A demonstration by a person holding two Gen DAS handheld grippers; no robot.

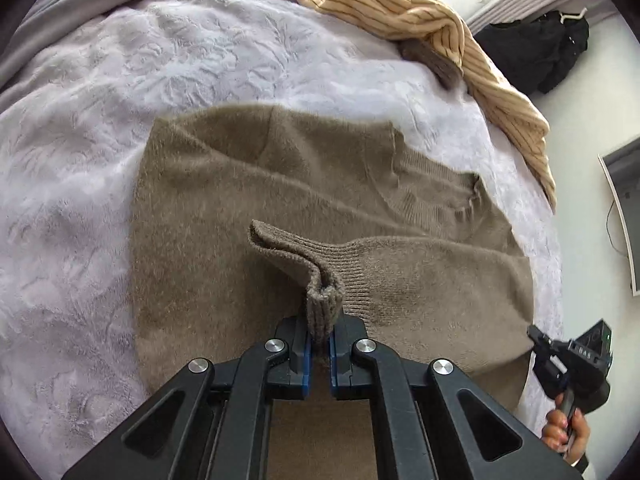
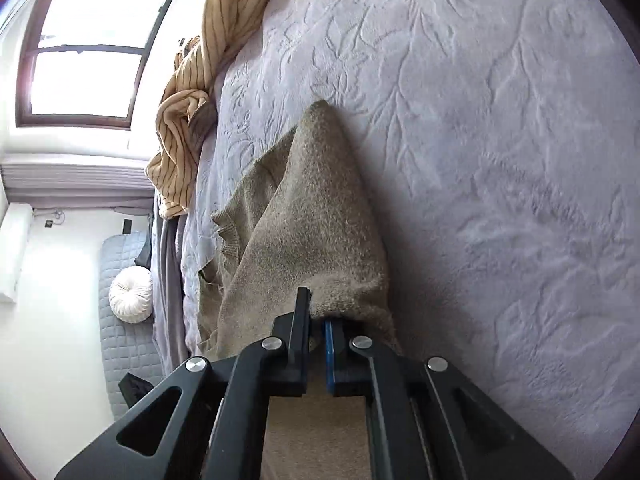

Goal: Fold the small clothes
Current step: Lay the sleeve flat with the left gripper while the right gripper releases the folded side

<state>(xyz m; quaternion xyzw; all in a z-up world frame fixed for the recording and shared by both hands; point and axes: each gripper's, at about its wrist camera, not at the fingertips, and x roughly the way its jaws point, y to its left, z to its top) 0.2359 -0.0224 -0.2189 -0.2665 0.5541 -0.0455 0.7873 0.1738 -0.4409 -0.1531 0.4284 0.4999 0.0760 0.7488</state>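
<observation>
Sweater of soft, fuzzy brown knit (image 1: 320, 200) lies flat on the lavender embossed bedspread (image 1: 100, 160); my left hand-held gripper (image 1: 319, 340) pinches its ribbed cuff (image 1: 320, 280), my right hand-held gripper (image 2: 318, 326) its edge. Light and floppy, it likely handles best by hems.

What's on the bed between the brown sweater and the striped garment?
Nothing: in the left wrist view only bare blanket separates the sweater from the striped garment.
</observation>
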